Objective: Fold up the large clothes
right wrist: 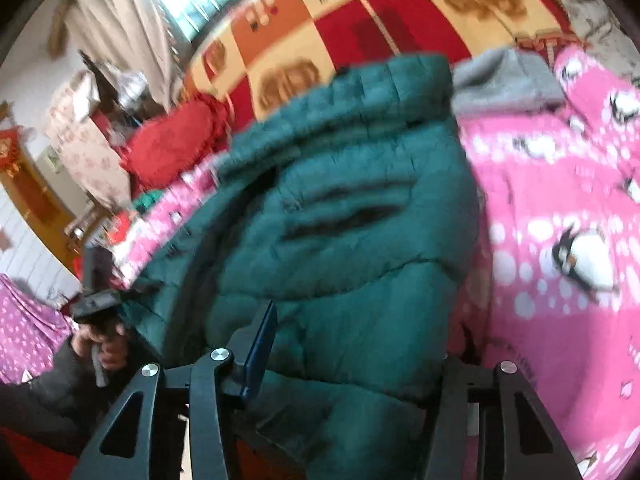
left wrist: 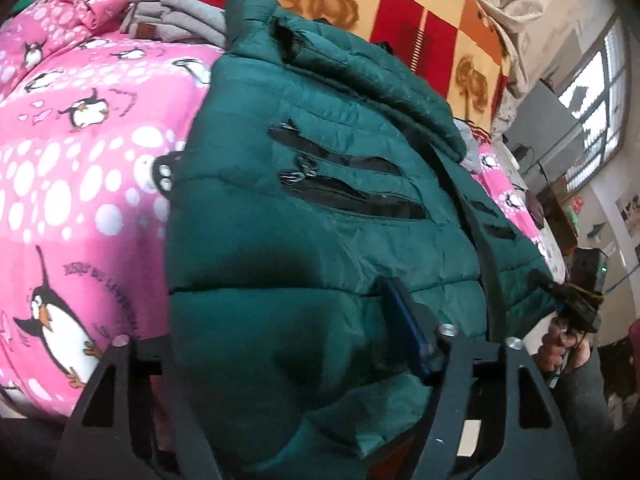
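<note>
Two grippers work the near hem of a dark green puffer jacket (left wrist: pixel 320 184), which lies on a bed over a pink penguin-print blanket (left wrist: pixel 80 168), collar toward the far side where a red and yellow checked cover (left wrist: pixel 400 12) shows. The left gripper (left wrist: pixel 276 344) has the padded hem bulging between its fingers, one blue pad (left wrist: pixel 404 328) lying against the fabric; whether it truly pinches or is merely set around the cloth I cannot tell. The right gripper (right wrist: pixel 360 344) straddles the opposite hem corner the same way, its grasp equally uncertain in the blurred view.

Judged from this, the step is securing both hem corners before folding the bottom up toward the collar. Doing it well means biting through the full thickness of padding, not just the slippery outer shell, holding both corners level, and lifting together so the hem travels straight. A folded grey garment (left wrist: pixel 180 20) sits just beyond the collar; the fold should stop short of it.
</note>
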{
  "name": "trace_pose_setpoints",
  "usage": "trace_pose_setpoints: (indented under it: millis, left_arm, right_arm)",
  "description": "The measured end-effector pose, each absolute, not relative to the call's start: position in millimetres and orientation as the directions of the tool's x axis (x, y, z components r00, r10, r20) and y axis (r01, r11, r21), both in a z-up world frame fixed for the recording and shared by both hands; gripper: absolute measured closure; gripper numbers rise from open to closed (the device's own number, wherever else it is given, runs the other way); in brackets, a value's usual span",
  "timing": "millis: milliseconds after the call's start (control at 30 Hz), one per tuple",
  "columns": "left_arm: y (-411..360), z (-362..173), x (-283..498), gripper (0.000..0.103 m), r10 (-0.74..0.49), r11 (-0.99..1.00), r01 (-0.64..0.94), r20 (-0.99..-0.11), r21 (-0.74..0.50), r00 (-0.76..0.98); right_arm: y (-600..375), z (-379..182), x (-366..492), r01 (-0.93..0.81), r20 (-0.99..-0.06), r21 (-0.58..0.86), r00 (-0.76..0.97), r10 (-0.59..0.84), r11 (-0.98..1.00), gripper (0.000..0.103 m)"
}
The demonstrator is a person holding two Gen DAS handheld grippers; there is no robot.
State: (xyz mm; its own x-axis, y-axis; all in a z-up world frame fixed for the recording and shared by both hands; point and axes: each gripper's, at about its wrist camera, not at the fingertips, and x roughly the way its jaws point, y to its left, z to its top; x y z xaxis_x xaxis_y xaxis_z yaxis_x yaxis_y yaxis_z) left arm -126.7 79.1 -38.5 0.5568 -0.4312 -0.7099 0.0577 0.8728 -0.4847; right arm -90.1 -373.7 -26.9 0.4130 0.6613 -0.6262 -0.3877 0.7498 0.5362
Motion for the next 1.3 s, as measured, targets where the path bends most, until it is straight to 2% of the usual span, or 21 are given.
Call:
trace_pose_setpoints:
  millis: [100, 267, 433, 467, 533, 567, 600, 800, 900, 1000, 1100, 1167, 1233, 1300]
  left_arm:
    - [75.9, -35.6, -127.9, 0.03, -0.415, 0.883, 0.059, -0.714, -0.467, 0.564]
    - [88.4, -26.7, -132.0, 0.03, -0.399, 0.87, 0.019, -0.679, -0.493, 0.616]
    - [90.8, -20.1, -133.7, 0.033, -0.41, 0.864, 0.038, -0.656, -0.503, 0.634]
    - [87.8, -19.0, -133.3, 0.04, -0.4, 0.873, 0.044, -0.661, -0.486, 0.635]
    - [84.7, -16.5, -133.7, 0.047, -0.378, 0.89, 0.055, -0.665, -0.453, 0.644]
    - [86.3, -16.2, -133.8, 0.053, -0.371, 0.891, 0.048, -0.664, -0.451, 0.649]
    - [87.4, -17.8, -133.0, 0.054, -0.366, 0.891, 0.038, -0.668, -0.451, 0.648]
    - [87.7, -32.6, -126.1, 0.054, -0.353, 0.892, -0.013, -0.712, -0.453, 0.607]
    - [85.6, -32.9, -127.0, 0.054, -0.343, 0.894, -0.021, -0.713, -0.448, 0.611]
    - [83.3, -31.5, -129.0, 0.054, -0.326, 0.899, -0.031, -0.715, -0.437, 0.618]
    - [80.5, -29.5, -129.9, 0.054, -0.32, 0.905, -0.029, -0.726, -0.424, 0.609]
    - [78.7, -28.7, -130.4, 0.054, -0.308, 0.915, -0.022, -0.731, -0.403, 0.609]
    - [76.1, -29.6, -129.7, 0.057, -0.295, 0.923, -0.017, -0.738, -0.383, 0.607]
    - [75.3, -30.4, -129.0, 0.057, -0.291, 0.927, -0.014, -0.741, -0.375, 0.605]
  right_arm:
    - [-371.9, -39.3, -86.8, -0.338, -0.677, 0.537, 0.373, 0.634, 0.773, 0.048]
    - [-388.0, -49.9, -83.8, -0.252, -0.642, 0.638, 0.348, 0.683, 0.728, 0.047]
    - [-381.3, -20.8, -94.5, -0.401, -0.511, 0.654, 0.392, 0.765, 0.642, 0.047]
    - [-379.9, -20.8, -94.7, -0.404, -0.515, 0.647, 0.394, 0.761, 0.647, 0.047]
    - [-375.3, -30.5, -91.3, -0.372, -0.561, 0.637, 0.376, 0.737, 0.675, 0.047]
    - [-372.7, -41.6, -87.6, -0.331, -0.611, 0.625, 0.356, 0.707, 0.707, 0.047]
    - [-371.8, -49.8, -86.0, -0.306, -0.629, 0.626, 0.345, 0.696, 0.717, 0.047]
    - [-374.9, -53.8, -84.3, -0.241, -0.589, 0.685, 0.374, 0.717, 0.688, 0.047]
    - [-372.7, -48.2, -89.0, -0.238, -0.597, 0.666, 0.399, 0.696, 0.707, 0.047]
    - [-376.0, -41.6, -89.0, -0.261, -0.562, 0.676, 0.421, 0.712, 0.689, 0.047]
    - [-373.5, -23.1, -92.9, -0.338, -0.533, 0.636, 0.458, 0.711, 0.694, 0.055]
    - [-370.6, -23.6, -92.9, -0.332, -0.568, 0.596, 0.468, 0.676, 0.731, 0.061]
    - [-364.4, -34.2, -88.4, -0.294, -0.642, 0.548, 0.452, 0.619, 0.783, 0.062]
    - [-359.7, -37.7, -87.7, -0.293, -0.663, 0.523, 0.451, 0.598, 0.801, 0.062]
